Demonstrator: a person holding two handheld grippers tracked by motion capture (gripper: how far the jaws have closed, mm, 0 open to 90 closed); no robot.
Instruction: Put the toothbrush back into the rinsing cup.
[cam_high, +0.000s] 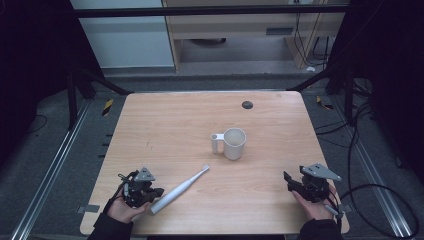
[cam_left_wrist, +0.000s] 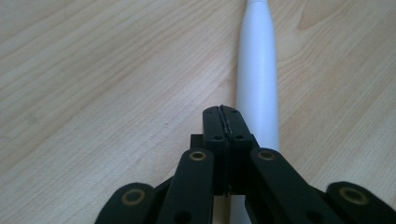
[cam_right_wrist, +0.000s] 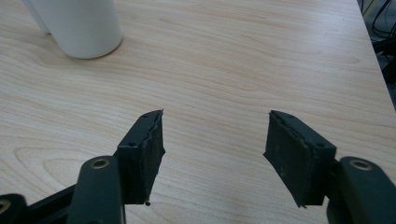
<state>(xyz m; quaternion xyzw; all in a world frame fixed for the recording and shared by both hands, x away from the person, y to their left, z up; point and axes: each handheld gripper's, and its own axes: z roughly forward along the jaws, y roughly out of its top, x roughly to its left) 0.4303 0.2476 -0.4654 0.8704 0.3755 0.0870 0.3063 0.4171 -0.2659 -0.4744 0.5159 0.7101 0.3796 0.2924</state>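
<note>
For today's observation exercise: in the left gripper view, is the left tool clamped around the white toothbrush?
No: the left tool has its jaws pressed together on nothing, and the toothbrush lies on the table beside them.

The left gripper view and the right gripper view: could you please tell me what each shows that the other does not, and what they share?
Left gripper view: the white toothbrush handle lying on the table, just right of the left gripper, whose jaws are pressed together with nothing between them.

Right gripper view: the base of the white mug standing upright at upper left, and the right gripper with its jaws wide apart and empty.

Both: the light wooden table beneath.
</note>
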